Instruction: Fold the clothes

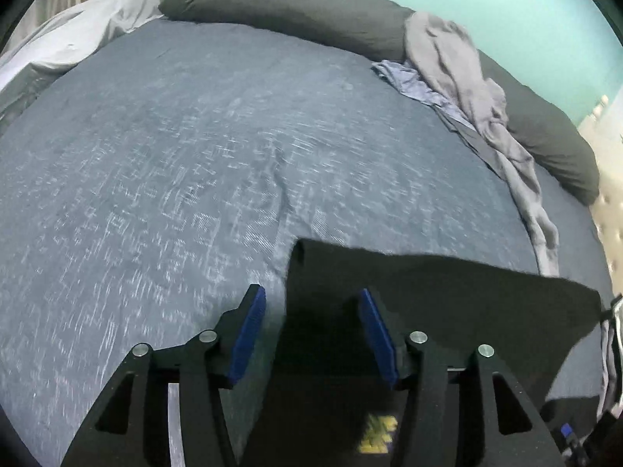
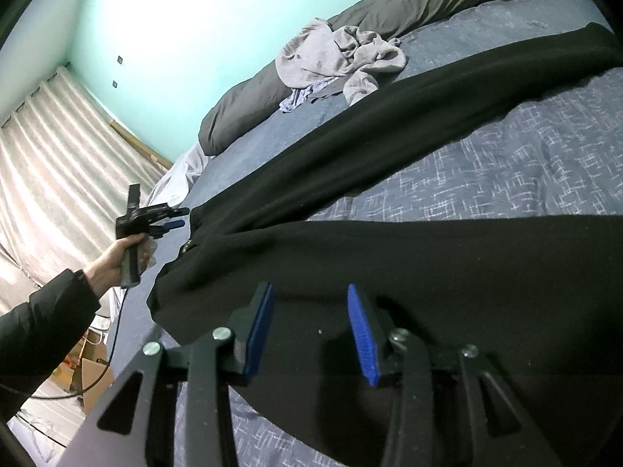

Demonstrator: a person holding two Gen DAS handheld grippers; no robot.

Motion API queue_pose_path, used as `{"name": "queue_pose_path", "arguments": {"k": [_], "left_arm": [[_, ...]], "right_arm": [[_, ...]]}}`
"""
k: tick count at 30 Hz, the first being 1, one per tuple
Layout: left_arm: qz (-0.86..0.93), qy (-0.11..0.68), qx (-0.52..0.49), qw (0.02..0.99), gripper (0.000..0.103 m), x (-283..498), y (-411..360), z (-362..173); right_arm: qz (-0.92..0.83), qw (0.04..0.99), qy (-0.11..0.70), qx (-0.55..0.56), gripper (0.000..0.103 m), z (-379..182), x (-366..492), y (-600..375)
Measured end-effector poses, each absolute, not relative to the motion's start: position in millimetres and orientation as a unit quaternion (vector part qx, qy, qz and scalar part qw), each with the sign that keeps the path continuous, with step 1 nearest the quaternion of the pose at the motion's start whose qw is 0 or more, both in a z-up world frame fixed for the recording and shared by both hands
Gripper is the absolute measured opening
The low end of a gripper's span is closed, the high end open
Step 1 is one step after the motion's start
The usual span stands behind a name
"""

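Black garment (image 2: 389,257) lies on the bed (image 1: 194,155), near edge, spread long, one strip running out toward the pillows (image 1: 280,4). Whether it's partly folded or just laid out, can't tell: fits both. Left tongs (image 1: 307,330) wide apart, gripping nothing, hovering at the garment's corner. Right tongs (image 2: 309,330) also wide apart, empty, over the garment's near end. Grey clothes (image 2: 335,54) and a bluish piece sit crumpled against the pillows, unfolded, so sorting there is left.
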State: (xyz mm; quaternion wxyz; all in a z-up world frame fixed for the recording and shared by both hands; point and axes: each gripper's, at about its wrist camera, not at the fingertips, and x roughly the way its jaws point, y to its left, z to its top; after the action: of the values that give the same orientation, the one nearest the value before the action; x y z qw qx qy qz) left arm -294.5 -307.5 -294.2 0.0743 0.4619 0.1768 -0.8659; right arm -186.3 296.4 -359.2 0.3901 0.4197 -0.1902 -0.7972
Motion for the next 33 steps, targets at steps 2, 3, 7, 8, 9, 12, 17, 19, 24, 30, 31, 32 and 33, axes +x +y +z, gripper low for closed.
{"name": "queue_pose_path", "arguments": {"k": [2,3,7,8,9,12,17,19,24,30,31,32,33], "left_arm": [[-0.866,0.180,0.460,0.071,0.056,-299.4,-309.8,-297.8],[-0.866,0.182,0.460,0.070,0.056,-301.9,-310.9,-299.5],[-0.865,0.199,0.456,0.059,0.055,-308.9,-313.7,-305.8],[-0.865,0.202,0.457,0.052,0.051,-310.3,-313.0,-306.8],[-0.865,0.200,0.457,0.049,0.036,-311.6,-312.1,-306.6],[-0.870,0.189,0.452,0.051,0.012,-314.1,-310.0,-299.8],[-0.881,0.171,0.437,0.059,0.005,-317.6,-308.5,-282.5],[-0.885,0.169,0.429,0.071,0.004,-321.2,-312.0,-271.7],[-0.883,0.171,0.426,0.100,0.001,-335.6,-323.9,-260.4],[-0.873,0.172,0.442,0.113,0.001,-350.4,-322.4,-279.5],[-0.874,0.172,0.441,0.109,0.001,-350.9,-319.9,-282.0],[-0.874,0.175,0.440,0.106,0.001,-350.6,-319.2,-283.6],[-0.873,0.177,0.443,0.105,0.001,-349.5,-320.4,-284.9]], "right_arm": [[-0.796,0.392,-0.188,0.420,0.040,-359.6,-186.1,295.8],[-0.796,0.393,-0.188,0.421,0.040,-359.6,-185.8,295.5],[-0.794,0.396,-0.183,0.422,0.040,-359.6,-184.5,293.3],[-0.794,0.397,-0.182,0.423,0.040,-359.9,-184.2,292.7],[-0.794,0.397,-0.181,0.423,0.040,-360.3,-184.0,292.2],[-0.793,0.396,-0.181,0.426,0.041,-362.4,-183.8,292.1],[-0.793,0.395,-0.182,0.427,0.040,-364.2,-183.3,292.6],[-0.793,0.395,-0.181,0.427,0.040,-363.7,-182.9,292.3],[-0.793,0.395,-0.183,0.427,0.041,-365.1,-183.3,293.2],[-0.791,0.396,-0.183,0.430,0.041,-366.6,-183.0,295.2],[-0.790,0.396,-0.184,0.430,0.041,-366.6,-182.8,295.5],[-0.790,0.396,-0.185,0.430,0.041,-366.7,-182.8,295.9],[-0.790,0.396,-0.185,0.430,0.040,-366.7,-182.8,296.3]]}}
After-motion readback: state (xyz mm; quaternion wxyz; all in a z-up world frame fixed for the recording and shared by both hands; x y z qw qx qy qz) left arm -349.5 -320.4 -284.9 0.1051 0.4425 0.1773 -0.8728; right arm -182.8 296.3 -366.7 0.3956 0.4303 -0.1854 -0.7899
